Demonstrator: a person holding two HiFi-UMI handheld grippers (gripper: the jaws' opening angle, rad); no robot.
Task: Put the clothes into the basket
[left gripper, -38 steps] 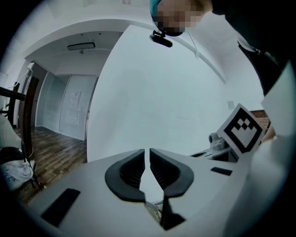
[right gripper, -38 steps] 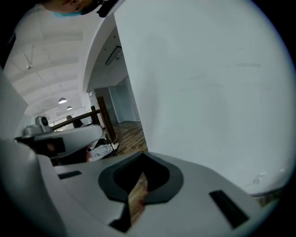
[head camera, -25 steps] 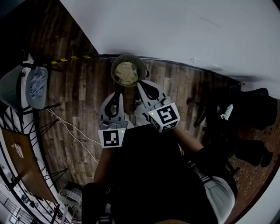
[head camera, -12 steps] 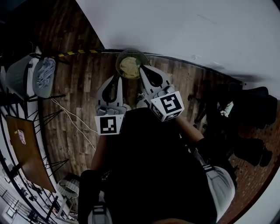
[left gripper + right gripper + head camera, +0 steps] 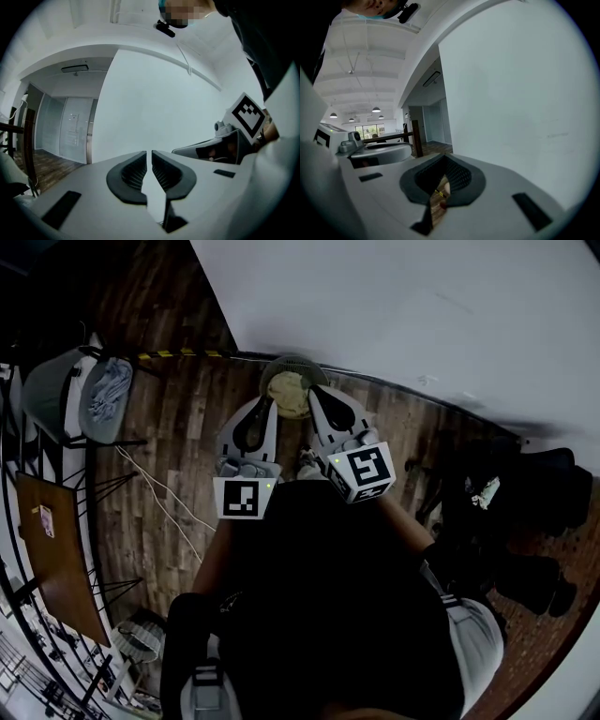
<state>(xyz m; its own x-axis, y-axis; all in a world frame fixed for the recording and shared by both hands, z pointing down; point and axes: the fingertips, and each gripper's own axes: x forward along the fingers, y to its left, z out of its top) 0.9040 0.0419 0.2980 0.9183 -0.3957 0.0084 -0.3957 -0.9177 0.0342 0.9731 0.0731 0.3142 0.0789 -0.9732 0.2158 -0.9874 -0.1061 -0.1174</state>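
The round basket (image 5: pixel 271 372) stands on the wooden floor by the white wall, with a pale yellow cloth (image 5: pixel 288 393) lying in it. Both grippers are held out level in front of the person, side by side, their tips over the basket's near side in the head view. My left gripper (image 5: pixel 265 402) (image 5: pixel 149 155) is shut with nothing between its pads. My right gripper (image 5: pixel 317 391) (image 5: pixel 444 165) is shut too and holds nothing. Both gripper views look at the bare wall; neither shows the basket.
At the left a frame carries a grey-blue cloth (image 5: pixel 109 397) next to a grey bin (image 5: pixel 51 394). A wooden table (image 5: pixel 58 560) and a white cable (image 5: pixel 157 493) lie further left. Black chairs (image 5: pixel 525 512) crowd the right. The white wall (image 5: pixel 422 306) rises just behind the basket.
Both grippers have risen together and stayed shut. In the head view their tips have moved up to the basket, which now looks smaller and further off.
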